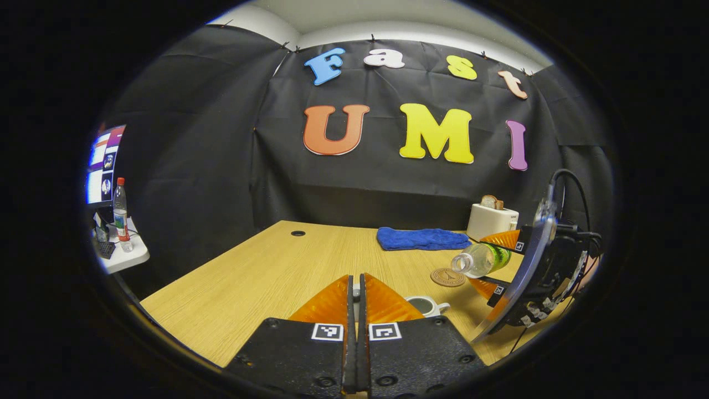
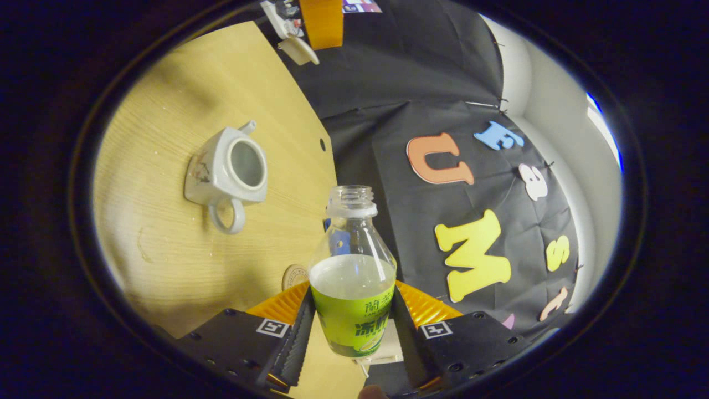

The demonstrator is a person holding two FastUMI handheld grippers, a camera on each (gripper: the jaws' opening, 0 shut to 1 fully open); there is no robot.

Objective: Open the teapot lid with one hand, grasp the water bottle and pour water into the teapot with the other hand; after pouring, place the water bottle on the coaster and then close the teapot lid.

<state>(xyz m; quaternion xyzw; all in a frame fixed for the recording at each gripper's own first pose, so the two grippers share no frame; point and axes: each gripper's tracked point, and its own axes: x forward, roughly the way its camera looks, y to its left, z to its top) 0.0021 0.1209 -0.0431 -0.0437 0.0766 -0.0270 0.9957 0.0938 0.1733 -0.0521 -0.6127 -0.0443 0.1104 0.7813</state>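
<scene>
My left gripper is shut, with the white teapot lid pinched between its fingers and held up above the table. The white teapot stands open on the wooden table, handle toward me; its rim also peeks past my left fingers as the teapot. My right gripper is shut on the water bottle, a capless clear bottle with a green label, part full. The water bottle is tilted, mouth pointing left, above and right of the teapot. The round coaster lies beyond it.
A blue cloth lies at the back of the table, and a white toaster with bread stands at the back right. A small white side table at left carries another bottle. A cable hole marks the far left tabletop.
</scene>
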